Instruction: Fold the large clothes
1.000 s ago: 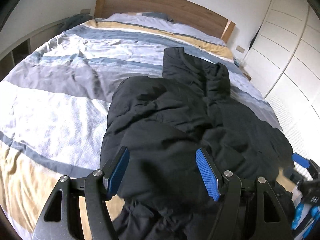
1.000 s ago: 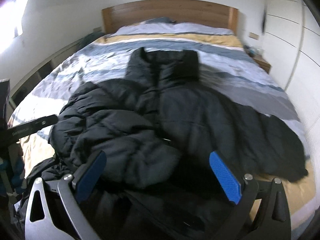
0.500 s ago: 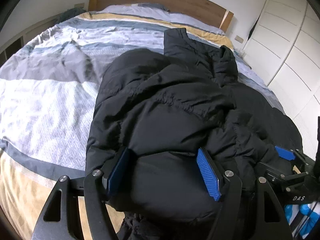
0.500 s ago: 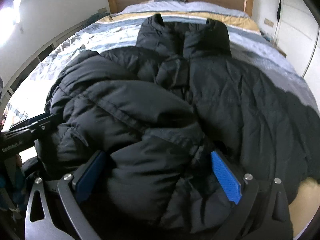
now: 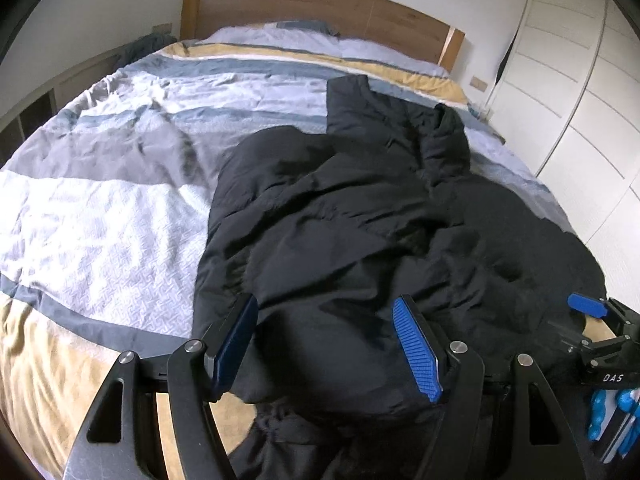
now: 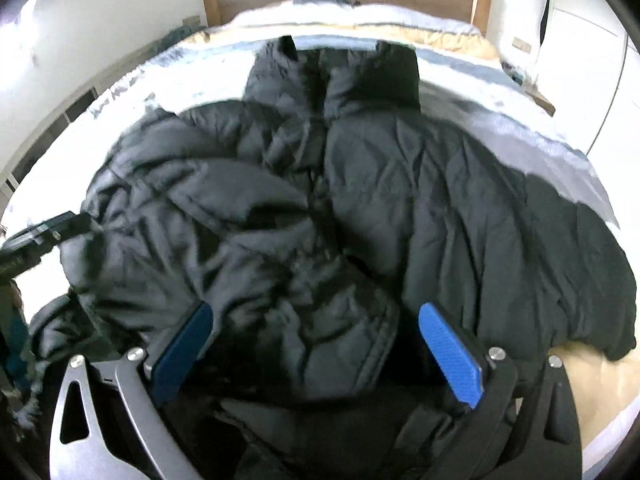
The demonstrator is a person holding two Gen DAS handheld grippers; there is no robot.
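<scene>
We see the bed (image 5: 100,216) with its striped cover, and the black puffer jacket (image 5: 360,220) lies bunched on it. Both the left gripper (image 5: 326,350) and the right gripper (image 6: 316,354) have jaws spread over jacket folds; whether they pinch, we cannot tell.

Matt quilted jacket (image 6: 420,208); woven duvet (image 5: 100,220); wooden headboard (image 5: 320,12).
</scene>
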